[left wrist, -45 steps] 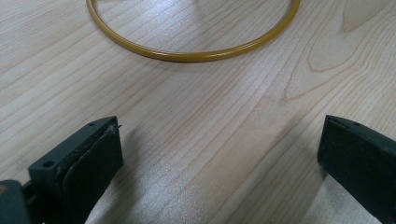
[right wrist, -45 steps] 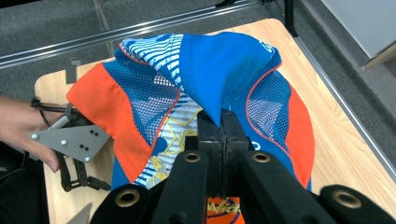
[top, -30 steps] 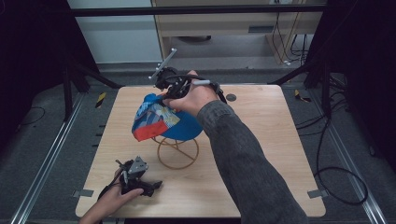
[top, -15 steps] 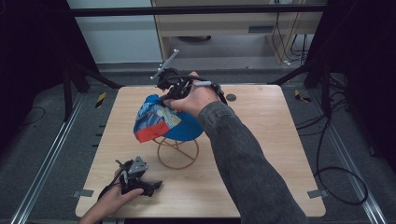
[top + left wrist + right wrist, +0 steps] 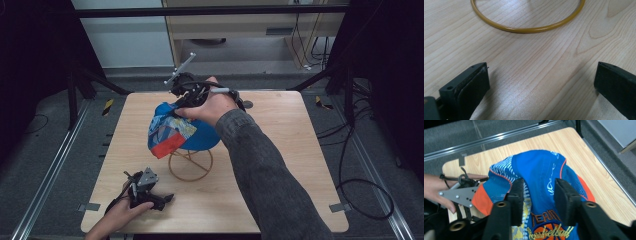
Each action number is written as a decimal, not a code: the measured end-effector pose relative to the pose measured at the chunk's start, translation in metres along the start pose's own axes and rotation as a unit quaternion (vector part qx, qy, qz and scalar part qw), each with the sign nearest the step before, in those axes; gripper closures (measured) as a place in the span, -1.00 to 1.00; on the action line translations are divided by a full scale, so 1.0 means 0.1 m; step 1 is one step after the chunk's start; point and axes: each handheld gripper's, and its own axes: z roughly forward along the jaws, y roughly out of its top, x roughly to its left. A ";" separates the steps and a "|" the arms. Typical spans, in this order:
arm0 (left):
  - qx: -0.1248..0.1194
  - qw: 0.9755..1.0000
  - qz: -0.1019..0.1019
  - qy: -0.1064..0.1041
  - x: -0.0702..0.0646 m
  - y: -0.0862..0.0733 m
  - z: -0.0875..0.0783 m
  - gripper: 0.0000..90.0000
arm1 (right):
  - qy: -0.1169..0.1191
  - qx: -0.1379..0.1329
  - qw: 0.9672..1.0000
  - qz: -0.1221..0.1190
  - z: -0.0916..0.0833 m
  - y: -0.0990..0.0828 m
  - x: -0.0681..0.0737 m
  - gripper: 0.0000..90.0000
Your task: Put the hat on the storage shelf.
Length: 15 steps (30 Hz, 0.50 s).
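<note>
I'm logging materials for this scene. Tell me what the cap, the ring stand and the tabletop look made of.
Cap: woven fabric with mesh panels and embroidered lettering, matte.
Ring stand: probably metal wire, glossy mustard-yellow coating with a highlight along it.
Tabletop: light wood or wood-look laminate, visible grain, soft satin sheen.

Lab-type recording bay: wooden counter (image 5: 280, 150) on grey carpet, floor rails (image 5: 47, 175) either side, black curtains (image 5: 30, 60), loose cables (image 5: 360, 195), hazard-tape marks (image 5: 108, 106).
</note>
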 end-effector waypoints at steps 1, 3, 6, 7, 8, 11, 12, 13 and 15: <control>0.000 1.000 0.000 0.000 0.00 0.00 0.00 -1.00 | -0.002 -0.003 1.000 0.004 -0.01 0.00 0.00 0.20; 0.000 1.000 -0.001 0.000 0.00 0.00 0.00 -1.00 | -0.008 -0.007 1.000 0.004 -0.04 0.00 0.01 0.08; 0.000 1.000 -0.002 0.000 0.00 0.00 0.00 -1.00 | -0.013 -0.014 1.000 0.008 -0.10 -0.03 0.03 -0.13; 0.000 1.000 -0.002 0.000 0.00 0.00 0.00 -1.00 | -0.016 -0.015 1.000 0.008 -0.11 -0.04 0.03 -0.16; 0.000 1.000 -0.002 0.000 0.00 0.00 0.00 -1.00 | -0.019 -0.017 1.000 0.008 -0.13 -0.06 0.04 -0.19; 0.000 1.000 -0.002 0.000 0.00 0.00 0.00 -1.00 | -0.022 -0.023 0.999 0.012 -0.16 -0.10 0.03 -0.27; 0.000 1.000 -0.002 0.000 0.00 0.00 0.00 -1.00 | -0.023 -0.025 0.999 0.015 -0.17 -0.12 0.03 -0.32; 0.000 1.000 -0.001 0.000 0.00 0.00 0.00 -1.00 | -0.024 -0.028 0.999 0.016 -0.18 -0.14 0.03 -0.34; 0.000 1.000 -0.001 0.000 0.00 0.00 0.00 -1.00 | -0.031 -0.036 0.999 0.024 -0.22 -0.17 0.01 -0.45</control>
